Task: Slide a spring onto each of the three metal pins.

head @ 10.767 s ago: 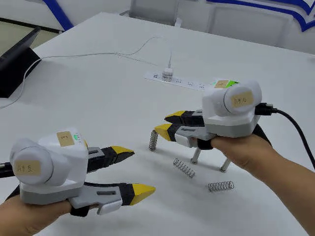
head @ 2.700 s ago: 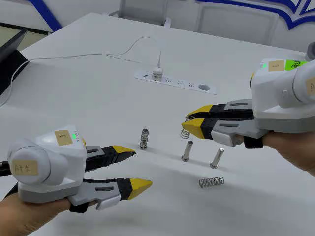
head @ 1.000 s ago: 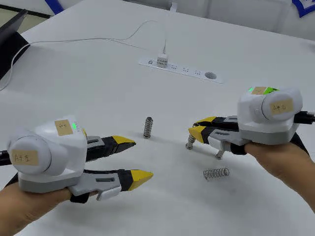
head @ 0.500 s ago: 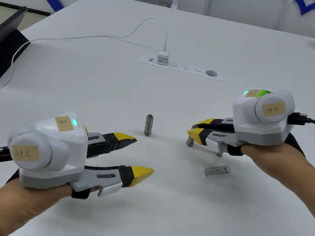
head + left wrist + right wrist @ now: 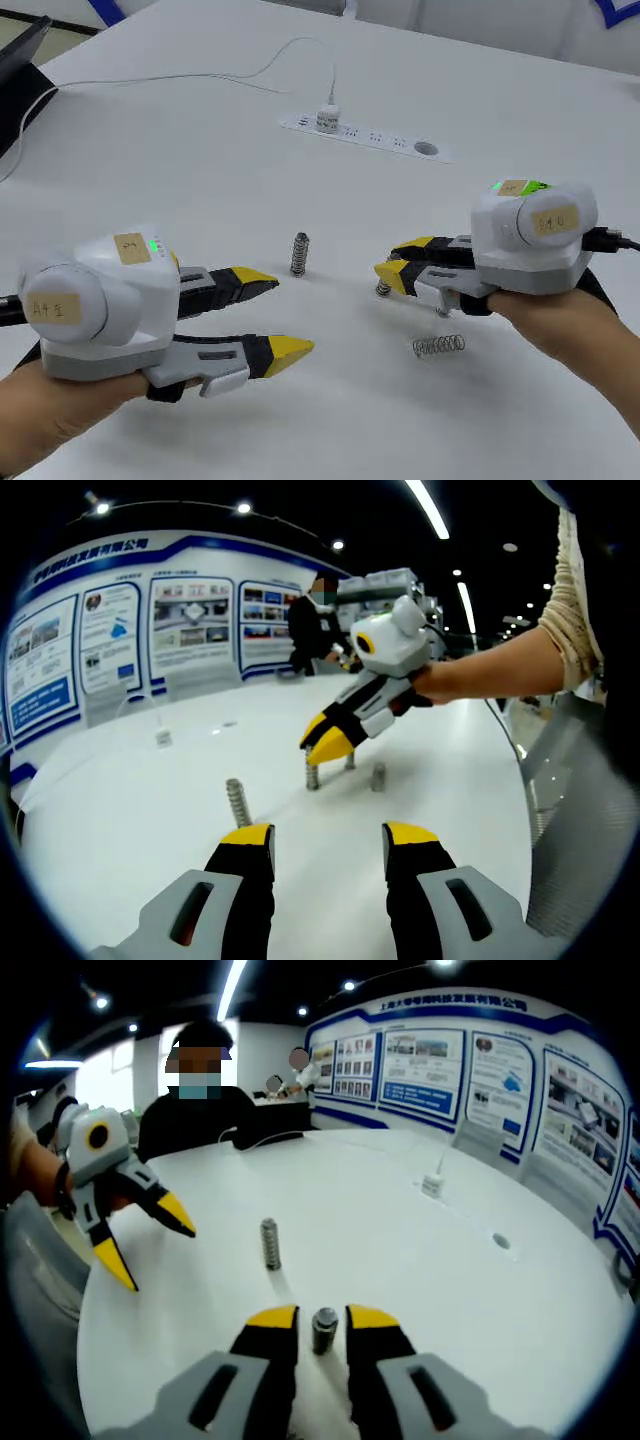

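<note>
My left gripper (image 5: 292, 315) hangs open. On my right gripper (image 5: 386, 260) the jaws closely flank a pin (image 5: 324, 1328); whether they pinch it, I cannot tell. A loose spring (image 5: 438, 345) lies near; a sprung pin (image 5: 298, 254) stands between the grippers.

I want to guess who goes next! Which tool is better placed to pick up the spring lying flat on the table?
Right, probably: the loose spring lies close beside the right tool, while the open left tool hovers farther away.
</note>
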